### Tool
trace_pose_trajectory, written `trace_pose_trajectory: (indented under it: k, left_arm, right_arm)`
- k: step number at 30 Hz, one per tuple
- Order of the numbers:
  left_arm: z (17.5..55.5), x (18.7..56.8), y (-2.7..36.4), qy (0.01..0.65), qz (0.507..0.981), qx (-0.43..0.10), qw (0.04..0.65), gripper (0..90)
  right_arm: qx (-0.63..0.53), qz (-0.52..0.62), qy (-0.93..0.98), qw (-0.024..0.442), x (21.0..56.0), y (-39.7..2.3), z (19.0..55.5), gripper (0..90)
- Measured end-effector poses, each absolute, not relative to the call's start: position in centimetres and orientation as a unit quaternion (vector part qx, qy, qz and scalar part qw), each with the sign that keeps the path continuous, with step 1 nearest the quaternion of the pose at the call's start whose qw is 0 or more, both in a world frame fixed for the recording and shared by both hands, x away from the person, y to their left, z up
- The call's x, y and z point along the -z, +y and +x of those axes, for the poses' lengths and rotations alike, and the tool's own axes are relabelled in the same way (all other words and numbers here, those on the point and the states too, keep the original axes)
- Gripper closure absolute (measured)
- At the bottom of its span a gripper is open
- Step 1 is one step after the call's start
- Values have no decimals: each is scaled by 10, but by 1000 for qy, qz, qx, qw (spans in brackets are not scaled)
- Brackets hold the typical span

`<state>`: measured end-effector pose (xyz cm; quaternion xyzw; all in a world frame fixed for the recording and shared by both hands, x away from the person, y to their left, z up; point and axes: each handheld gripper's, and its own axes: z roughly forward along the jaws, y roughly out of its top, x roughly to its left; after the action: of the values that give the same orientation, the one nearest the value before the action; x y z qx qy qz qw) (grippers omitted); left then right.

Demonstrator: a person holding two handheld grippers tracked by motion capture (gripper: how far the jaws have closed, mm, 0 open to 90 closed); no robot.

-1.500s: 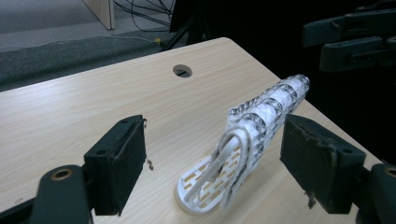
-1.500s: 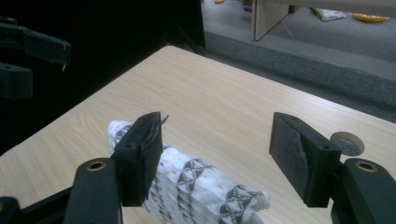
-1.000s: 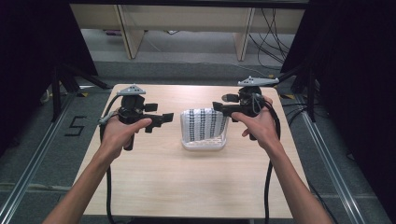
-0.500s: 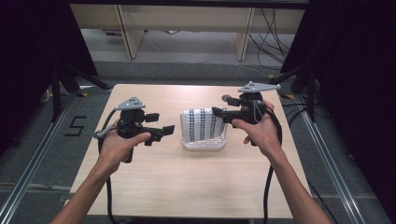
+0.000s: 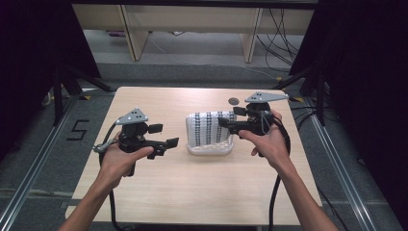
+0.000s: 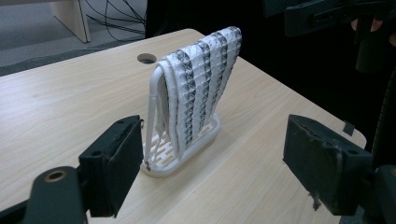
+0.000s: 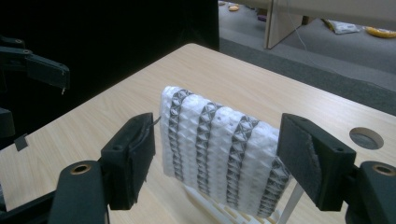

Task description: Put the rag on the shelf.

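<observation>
Cloth (image 7: 219, 154) soft, light, draped over rack (image 6: 187, 149); take top edge; my right gripper (image 7: 215, 158) and left gripper (image 6: 224, 163) both gape, empty.

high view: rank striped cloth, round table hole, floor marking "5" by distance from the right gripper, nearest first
1. striped cloth, draped over the white rack, right at the fingers of the right gripper, on their left in the picture.
2. round table hole, just beyond the gripper, near the table's far edge.
3. floor marking "5", off the table's left side, far across.

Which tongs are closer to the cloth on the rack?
The right tongs: their tips sit over the striped cloth edge. The left tongs are apart from it, open.
</observation>
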<state>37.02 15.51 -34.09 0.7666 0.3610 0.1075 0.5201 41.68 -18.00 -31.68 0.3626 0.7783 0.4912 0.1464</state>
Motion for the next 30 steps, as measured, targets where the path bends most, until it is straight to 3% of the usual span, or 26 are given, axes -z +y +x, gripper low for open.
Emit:
trace_pose_trajectory:
  k: [30]
  left_arm:
    - [335,371,162,350,763,-100,534,191]
  right_arm:
    - [-516,354,768,135,340,-188,380,243]
